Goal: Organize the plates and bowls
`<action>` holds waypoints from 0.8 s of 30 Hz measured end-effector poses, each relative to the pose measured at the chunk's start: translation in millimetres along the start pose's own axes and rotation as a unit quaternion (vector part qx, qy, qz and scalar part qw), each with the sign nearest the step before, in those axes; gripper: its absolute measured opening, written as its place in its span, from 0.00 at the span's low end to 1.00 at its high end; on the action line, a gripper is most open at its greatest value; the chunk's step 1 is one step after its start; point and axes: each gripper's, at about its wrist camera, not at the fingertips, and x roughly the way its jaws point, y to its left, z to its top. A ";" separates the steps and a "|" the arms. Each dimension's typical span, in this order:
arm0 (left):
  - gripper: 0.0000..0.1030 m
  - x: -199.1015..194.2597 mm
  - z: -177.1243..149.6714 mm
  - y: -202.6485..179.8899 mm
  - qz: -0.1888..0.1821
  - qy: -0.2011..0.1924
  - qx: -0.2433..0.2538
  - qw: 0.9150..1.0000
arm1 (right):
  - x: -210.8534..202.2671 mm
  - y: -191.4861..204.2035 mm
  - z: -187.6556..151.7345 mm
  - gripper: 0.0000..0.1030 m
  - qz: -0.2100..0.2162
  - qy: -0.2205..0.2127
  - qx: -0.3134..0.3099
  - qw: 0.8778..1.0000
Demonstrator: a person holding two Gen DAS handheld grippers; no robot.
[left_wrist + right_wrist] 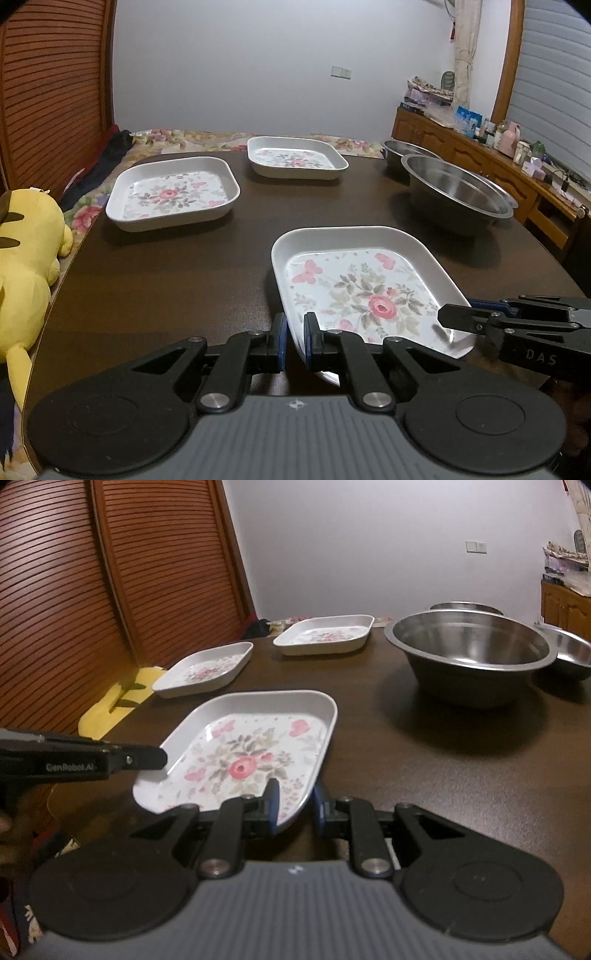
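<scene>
A white square plate [362,291] [243,753] with a pink rose print lies nearest on the dark table [166,280], its near edge lifted slightly. My left gripper [295,332] is shut on its near left rim, one finger inside the plate and one outside. My right gripper [295,801] is shut on the near right rim in the same way. Each gripper shows in the other's view, the right gripper [448,317] and the left gripper [162,758]. Two more floral plates [173,192] [295,157] sit apart at the far left. Steel bowls [458,192] [469,650] stand at the far right.
A second steel bowl [406,149] sits behind the big one, and a third bowl [572,653] to its right. A yellow plush toy [26,251] lies off the table's left edge. A wooden sideboard [480,155] with clutter runs along the right wall.
</scene>
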 end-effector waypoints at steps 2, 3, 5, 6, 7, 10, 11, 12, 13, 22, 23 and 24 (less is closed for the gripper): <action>0.10 0.5 0.2 -0.1 -0.001 0.001 -0.001 1.000 | 0.0 0.4 -0.2 0.22 -0.002 -0.001 -0.003 1.000; 0.10 1.1 0.6 0.3 -0.002 0.002 -0.002 1.000 | 0.2 1.6 -0.5 0.23 -0.003 -0.002 -0.007 1.000; 0.10 1.1 1.6 1.1 -0.003 0.003 -0.002 1.000 | 0.4 2.9 -1.2 0.25 -0.005 -0.005 -0.014 1.000; 0.10 0.4 1.6 1.5 -0.002 0.001 -0.004 1.000 | 0.6 3.0 -1.5 0.25 -0.005 -0.006 -0.015 1.000; 0.12 -0.2 3.1 2.0 -0.002 0.000 -0.006 1.000 | 0.4 3.0 -2.1 0.25 -0.005 -0.008 -0.014 1.000; 0.29 -3.3 4.0 5.4 -0.003 -0.003 -0.016 1.000 | -0.4 1.8 -2.7 0.27 -0.012 -0.014 -0.011 1.000; 0.33 -6.1 4.8 6.1 -0.006 -0.008 -0.017 1.000 | -0.9 1.5 -2.5 0.27 -0.017 -0.016 -0.010 1.000; 0.35 -9.3 6.4 6.5 -0.008 -0.013 -0.018 1.000 | -1.5 0.8 -2.1 0.27 -0.021 -0.018 -0.010 1.000; 0.38 -12.3 8.1 6.2 -0.008 -0.018 -0.018 1.000 | -2.4 -0.4 -1.6 0.28 -0.023 -0.020 -0.008 0.999; 0.53 -39.0 28.4 2.8 0.014 -0.061 0.004 0.998 | -18.0 -13.0 14.2 0.56 -0.046 -0.053 0.002 0.998; 0.53 -41.1 30.5 2.3 0.016 -0.064 0.007 0.998 | -19.8 -14.7 15.3 0.58 -0.044 -0.056 0.003 0.997; 0.53 -42.9 31.9 2.8 0.015 -0.066 0.009 0.998 | -20.5 -15.0 16.4 0.58 -0.043 -0.058 0.003 0.997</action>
